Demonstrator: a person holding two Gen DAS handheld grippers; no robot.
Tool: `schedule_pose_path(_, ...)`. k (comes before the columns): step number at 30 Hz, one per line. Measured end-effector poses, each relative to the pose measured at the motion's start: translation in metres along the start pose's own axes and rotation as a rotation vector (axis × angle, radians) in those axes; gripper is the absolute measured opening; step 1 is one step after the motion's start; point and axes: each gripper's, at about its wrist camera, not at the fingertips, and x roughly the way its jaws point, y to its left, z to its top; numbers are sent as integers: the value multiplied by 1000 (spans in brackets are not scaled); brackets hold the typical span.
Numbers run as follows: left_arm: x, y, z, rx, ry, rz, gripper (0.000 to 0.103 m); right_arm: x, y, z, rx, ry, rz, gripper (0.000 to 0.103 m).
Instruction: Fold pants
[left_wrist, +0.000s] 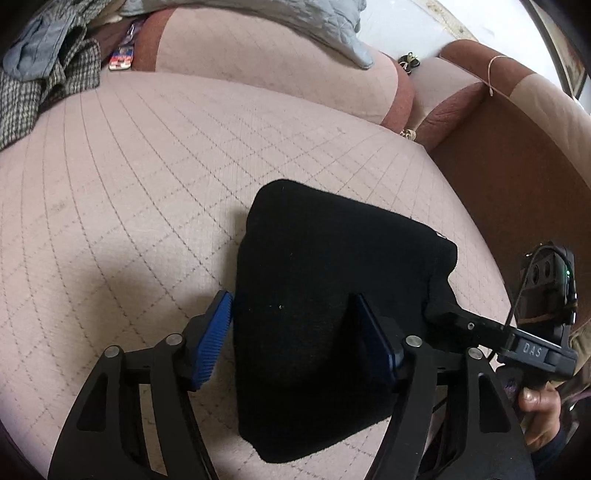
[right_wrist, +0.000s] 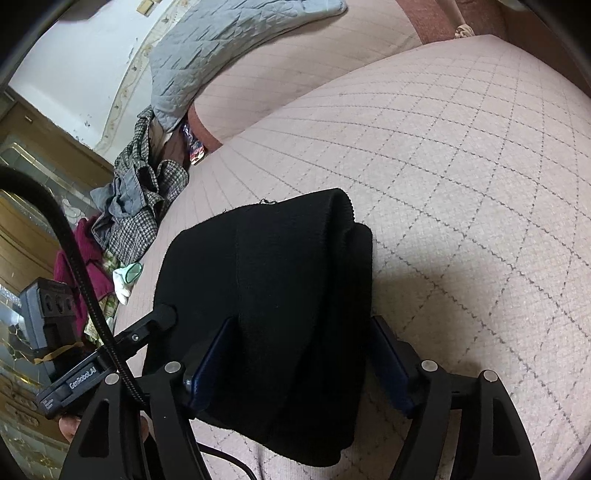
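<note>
Looking down at the big pink sofa seat (left_wrist: 155, 177), I see the black pants (left_wrist: 325, 295) lying near its front edge, toward the right end. They are already folded into a small, thick bundle with several layers stacked up, so I think the folding is almost all done. What may be left is a little pat to make it flat and neat, or moving it to a pile. My left gripper (left_wrist: 295, 339) has its jaws spread wide at the near left part of the bundle: the left blue pad (left_wrist: 212, 339) sits just off the cloth edge, so it is not squeezing. My right gripper (right_wrist: 299, 354) is also spread wide at the other side of the bundle, with cloth between the pads, and I do not think it pinches. Far at the back left corner sits a heap of other clothes (left_wrist: 40, 81), not folded yet.
</note>
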Motion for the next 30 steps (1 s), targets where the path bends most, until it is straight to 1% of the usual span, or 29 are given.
schedule_pose_path(3, 6, -1, 0, -8, 9, -2, 71, 1, 1, -1, -6, -3, 5, 75)
schedule_pose_path(7, 10, -6, -2, 5, 1, 6, 74, 0, 0, -3, -4, -21, 12, 75)
schedule_pose_path(9, 12, -8, -5, 8, -11, 5, 74, -2, 1, -4, -18, -28, -3, 64)
schedule_pose_path(10, 12, -8, -6, 12, -18, 8, 73, -3, 3, -4, -37, -31, -13, 60)
schedule_pose_path(11, 11, -9, -7, 18, -23, 10, 70, -5, 6, -5, -50, -40, -16, 53)
schedule_pose_path(12, 9, -11, -7, 26, -25, 8, 63, -7, 9, -5, -63, -51, -16, 46)
schedule_pose_path(13, 7, -12, -6, 26, -30, 5, 55, -8, 13, -6, -75, -58, -18, 44)
schedule_pose_path(15, -2, -12, -3, 15, -46, -10, 47, -14, 22, -4, -104, -77, -22, 39)
schedule_pose_path(16, -7, -11, -2, 8, -52, -13, 45, -17, 25, -3, -113, -84, -18, 38)
schedule_pose_path(18, -18, -9, 6, -10, -69, -24, 45, -24, 34, 3, -138, -96, 0, 37)
schedule_pose_path(20, -33, -8, 19, 0, -105, -27, 45, -29, 44, 14, -166, -108, 21, 37)
schedule_pose_path(23, -45, -3, 43, 14, -142, -4, 45, -27, 59, 33, -188, -129, 46, 37)
schedule_pose_path(27, -42, 14, 71, 3, -158, 40, 45, -8, 81, 59, -208, -155, 60, 37)
schedule_pose_path(30, -26, 36, 82, -34, -143, 71, 45, 19, 87, 76, -189, -140, 67, 37)
